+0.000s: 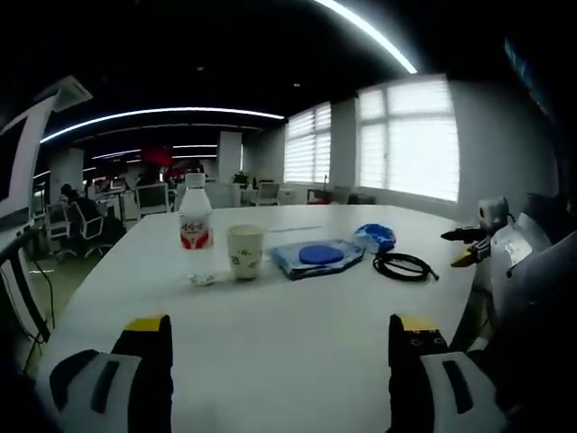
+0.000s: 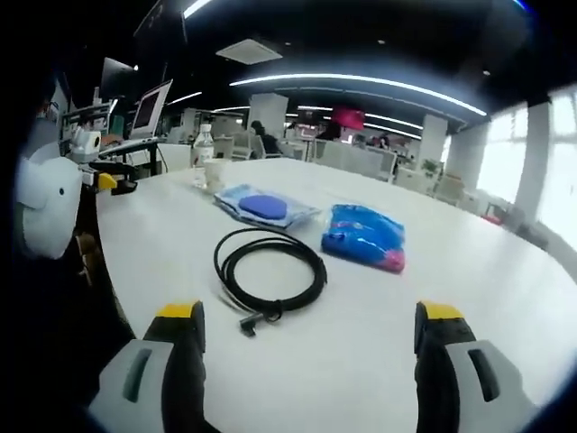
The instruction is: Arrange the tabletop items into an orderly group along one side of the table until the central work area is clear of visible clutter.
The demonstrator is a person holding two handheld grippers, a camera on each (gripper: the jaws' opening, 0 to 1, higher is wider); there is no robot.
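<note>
Starting state: you hold nothing yet; every item lies loose on the white table (image 1: 297,343).
Left gripper (image 1: 281,361): jaws spread wide and empty, hovering over bare tabletop at 6 o'clock in the left gripper view.
Right gripper (image 2: 308,347): jaws wide apart, empty, aimed at the black cable (image 2: 269,266) lying just ahead at 12 o'clock.
Water bottle (image 1: 196,230): upright, 11 o'clock in the left gripper view, just beside the paper cup (image 1: 244,251).
Paper cup: upright, to the right of the bottle, apart from the blue pad in its clear sleeve (image 1: 315,256).
Blue packet (image 2: 365,236): 1 o'clock in the right gripper view, near the cable but not touching it.
Small scrap (image 1: 201,280): at the bottle's base; you can't tell what it is.
Progress: nothing looks grouped to one side; items sit in a loose row across the middle.
Left to do: judging by this, all of it. Cable is the nearest pick for your right, bottle or cup for your left.
Risk: cable may uncoil when lifted.
</note>
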